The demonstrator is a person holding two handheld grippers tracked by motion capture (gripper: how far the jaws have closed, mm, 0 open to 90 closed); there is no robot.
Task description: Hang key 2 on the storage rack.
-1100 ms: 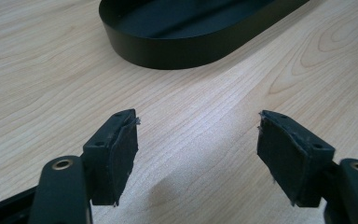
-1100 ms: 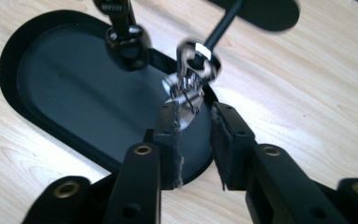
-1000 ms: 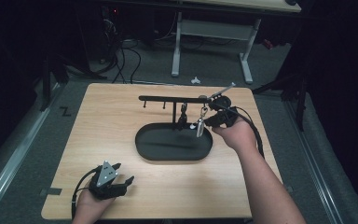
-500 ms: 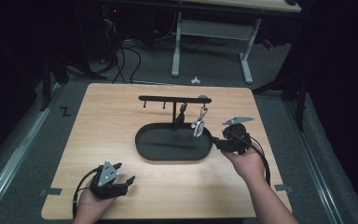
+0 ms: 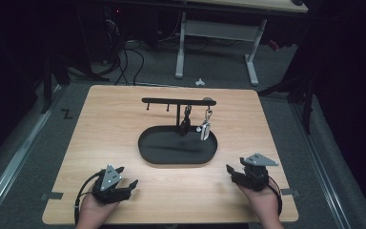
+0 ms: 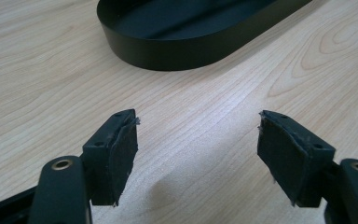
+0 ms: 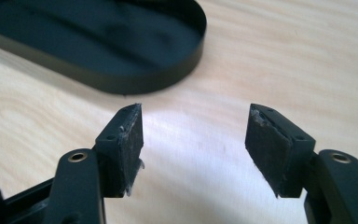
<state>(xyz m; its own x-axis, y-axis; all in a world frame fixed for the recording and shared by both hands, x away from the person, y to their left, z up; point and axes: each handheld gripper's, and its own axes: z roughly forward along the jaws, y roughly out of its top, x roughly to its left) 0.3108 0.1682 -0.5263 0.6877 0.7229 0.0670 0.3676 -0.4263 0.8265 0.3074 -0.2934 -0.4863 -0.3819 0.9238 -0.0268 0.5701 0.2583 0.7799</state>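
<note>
A black oval tray (image 5: 141,143) sits mid-table with a T-shaped rack (image 5: 171,100) rising from it. A silver key ring (image 5: 205,128) and a dark tag (image 5: 186,121) hang from the rack's hooks. My left gripper (image 5: 127,176) rests near the front left edge and is open over bare wood (image 6: 198,135), with the tray wall (image 6: 168,56) ahead of it. At the front right, my right gripper (image 5: 236,174) points toward the tray's near end (image 7: 121,81). Its jaws have just been opening and stand wide with nothing between them (image 7: 196,128).
The wooden table (image 5: 100,124) has bare room on both sides of the tray. Beyond its far edge stand a white desk frame (image 5: 181,52) and loose cables (image 5: 128,57) on the grey floor.
My right gripper has left the silver key ring hanging on the rack and come down toward the front right of the table, its jaws spreading wider. My left gripper has stayed put.
</note>
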